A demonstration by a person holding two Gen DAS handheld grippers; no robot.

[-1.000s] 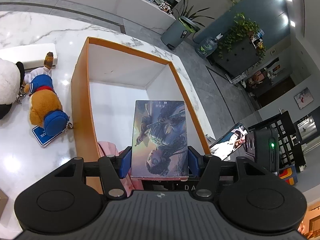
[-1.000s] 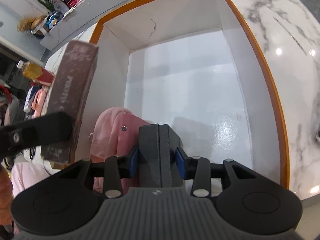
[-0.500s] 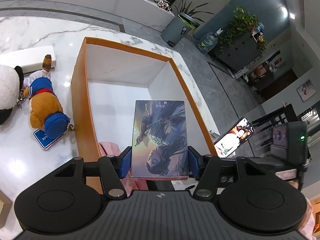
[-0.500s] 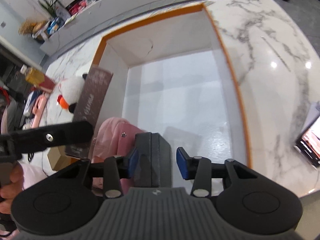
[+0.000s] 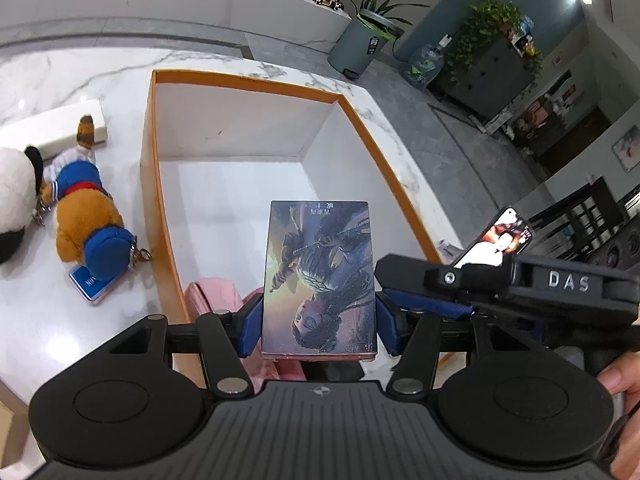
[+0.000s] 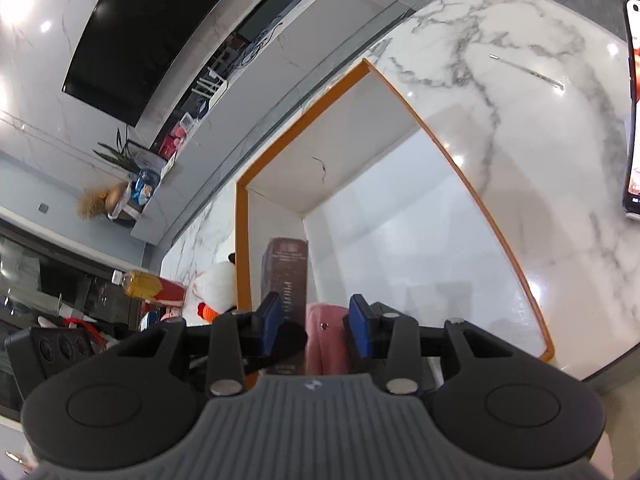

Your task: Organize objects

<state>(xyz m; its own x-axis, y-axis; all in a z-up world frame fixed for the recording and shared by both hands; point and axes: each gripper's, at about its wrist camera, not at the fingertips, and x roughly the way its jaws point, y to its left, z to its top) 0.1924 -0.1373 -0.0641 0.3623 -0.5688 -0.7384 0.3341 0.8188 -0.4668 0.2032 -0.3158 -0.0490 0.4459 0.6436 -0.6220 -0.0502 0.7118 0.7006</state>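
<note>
The left gripper (image 5: 319, 316) clamps an illustrated book (image 5: 320, 276) between its blue pads, one pad pressed on each side edge, cover up, over the near end of an orange-rimmed white box (image 5: 149, 168). Going from the left in that view: a white plush (image 5: 14, 200) at the picture's edge, a brown plush dog in blue clothes (image 5: 86, 216) lying on the marble table (image 5: 52, 320) just outside the box's left wall, then the box, with a pink item (image 5: 212, 294) in its near left corner. The rest of the box floor is bare. Right of the box a lit phone (image 5: 498, 236) lies on the table, partly behind the right gripper (image 5: 416, 284), which reaches in from the right.

In the right wrist view the right gripper (image 6: 314, 318) has nothing between its pads; the jaws stand partly apart and have just been closing. Past its pads the book (image 6: 286, 280) shows edge-on, with the pink item (image 6: 326, 336) beside it.
</note>
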